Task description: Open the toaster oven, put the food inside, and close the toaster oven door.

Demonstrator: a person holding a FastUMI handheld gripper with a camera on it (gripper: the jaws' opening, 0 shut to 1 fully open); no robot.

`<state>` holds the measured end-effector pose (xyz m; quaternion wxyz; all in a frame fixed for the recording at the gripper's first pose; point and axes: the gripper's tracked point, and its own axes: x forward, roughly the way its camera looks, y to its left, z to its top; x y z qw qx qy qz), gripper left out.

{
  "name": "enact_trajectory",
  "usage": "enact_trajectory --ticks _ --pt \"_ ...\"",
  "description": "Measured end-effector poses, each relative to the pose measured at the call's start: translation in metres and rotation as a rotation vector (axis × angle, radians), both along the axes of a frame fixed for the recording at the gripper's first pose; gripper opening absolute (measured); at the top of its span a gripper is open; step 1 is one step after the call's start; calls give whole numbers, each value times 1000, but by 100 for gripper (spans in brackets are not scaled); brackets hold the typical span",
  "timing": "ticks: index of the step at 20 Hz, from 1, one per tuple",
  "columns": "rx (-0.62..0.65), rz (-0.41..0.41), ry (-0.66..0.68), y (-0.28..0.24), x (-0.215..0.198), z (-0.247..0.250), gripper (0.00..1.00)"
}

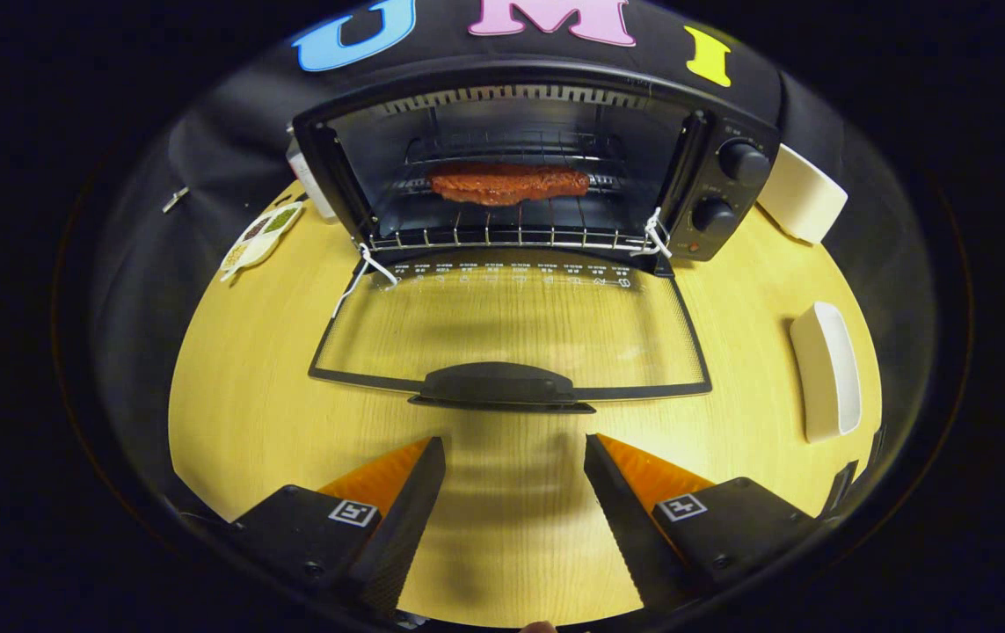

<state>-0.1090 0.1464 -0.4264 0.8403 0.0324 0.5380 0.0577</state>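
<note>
- Both fingers of the gripper stand spread wide apart with bare table between them, grasping nothing; their tips sit just short of the door handle.
- Between the fingertips and the handle lies a narrow strip of bare wooden table.
- Toaster oven stands at the far side of the table, against the booth's cloth wall; its glass door is folded fully down and lies flat over the tabletop, its handle edge nearest the fingers.
- Food, a reddish-brown flat slab, lies on the wire rack inside the oven cavity, toward the back and roughly centred.
- White cord ties the rack's front corners near the door hinges on both sides; the left one trails loose over the door's corner.
- Open tabletop runs left of the door, free out to the table's edge.
- Right of the door, well apart from it, a white oblong dish lies near the table's edge; a white box-like container stands just beside the oven's knob side.
- Left of the oven, a small sectioned tray with greenish contents sits at the table's rim.
</note>
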Motion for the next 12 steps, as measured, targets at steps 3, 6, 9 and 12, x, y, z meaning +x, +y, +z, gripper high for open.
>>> enact_trajectory --ticks 3,6,9,12 --pt "-41 -13 26 2 6 -13 99" --pt "-43 -49 29 4 13 -11 100" --pt "-45 -54 39 3 14 -13 99" --pt "-44 -56 17 4 14 -10 99"
